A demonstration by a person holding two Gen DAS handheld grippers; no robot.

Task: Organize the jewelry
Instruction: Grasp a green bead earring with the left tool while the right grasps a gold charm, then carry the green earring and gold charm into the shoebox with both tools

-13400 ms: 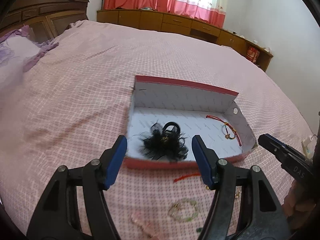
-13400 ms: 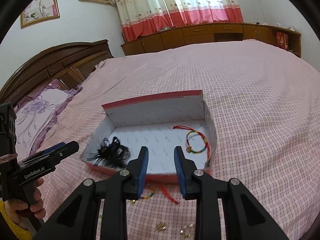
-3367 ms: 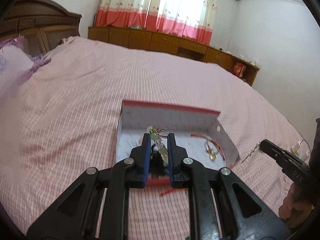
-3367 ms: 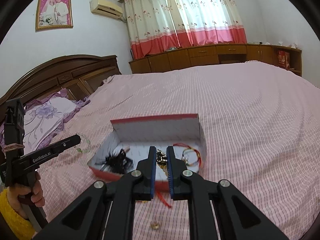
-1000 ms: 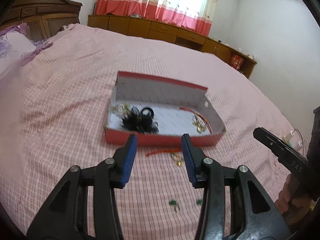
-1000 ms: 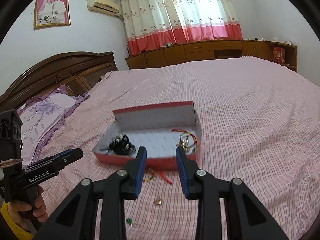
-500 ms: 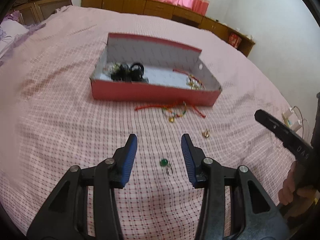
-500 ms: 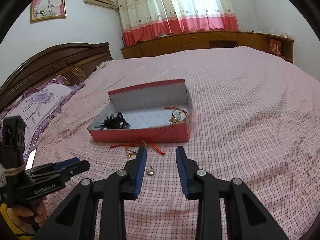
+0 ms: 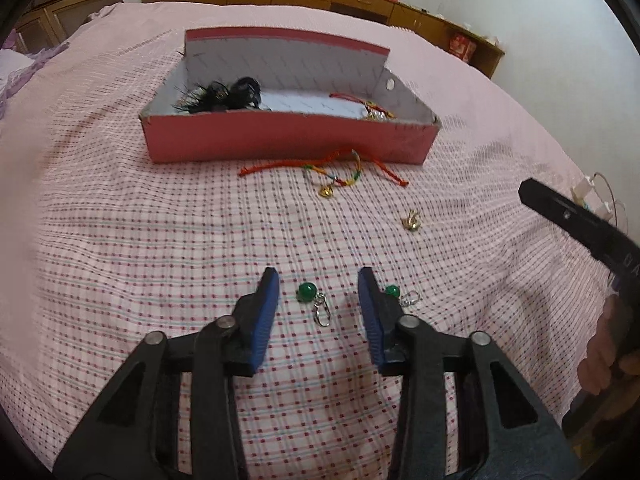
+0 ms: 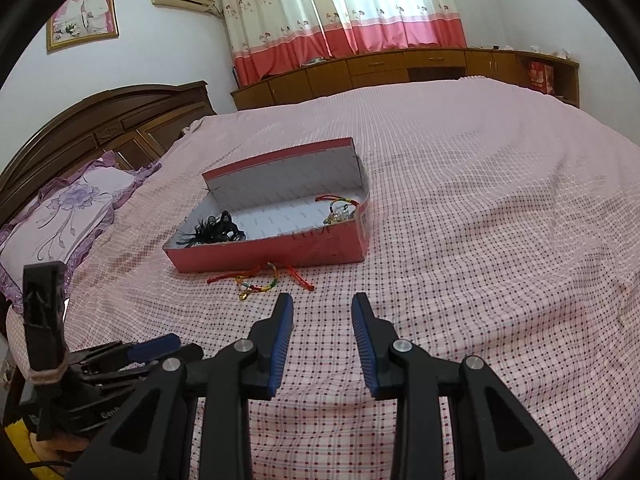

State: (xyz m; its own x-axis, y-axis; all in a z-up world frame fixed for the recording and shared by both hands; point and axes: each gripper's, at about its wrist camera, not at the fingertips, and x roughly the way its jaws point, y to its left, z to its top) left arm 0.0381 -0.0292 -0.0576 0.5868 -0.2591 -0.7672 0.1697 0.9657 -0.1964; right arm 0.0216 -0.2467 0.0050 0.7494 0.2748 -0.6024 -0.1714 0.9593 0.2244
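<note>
A red box point(image 9: 288, 138) point(image 10: 276, 252) sits open on the pink checked bed, with a black feathered hair piece point(image 9: 218, 94) at its left end and a red cord bracelet point(image 9: 370, 110) at its right. In front of it lie a colourful cord bracelet point(image 9: 336, 170) point(image 10: 256, 280), a gold ring point(image 9: 411, 220) and two green bead earrings. My left gripper point(image 9: 318, 280) is open and low over the bed, its jaws either side of one earring point(image 9: 310, 294); the other earring point(image 9: 394, 292) lies just outside the right finger. My right gripper point(image 10: 322, 308) is open and empty above bare bedspread.
A wooden headboard point(image 10: 120, 120) and a purple floral pillow point(image 10: 64, 216) lie to the left. A low wooden cabinet point(image 10: 400, 68) runs under the pink curtains at the far side. Small white items point(image 9: 592, 196) sit at the bed's right edge.
My left gripper has moved forward and down over the green bead earring, which now lies between its fingers. My right gripper has dropped lower and pulled back from the box a little.
</note>
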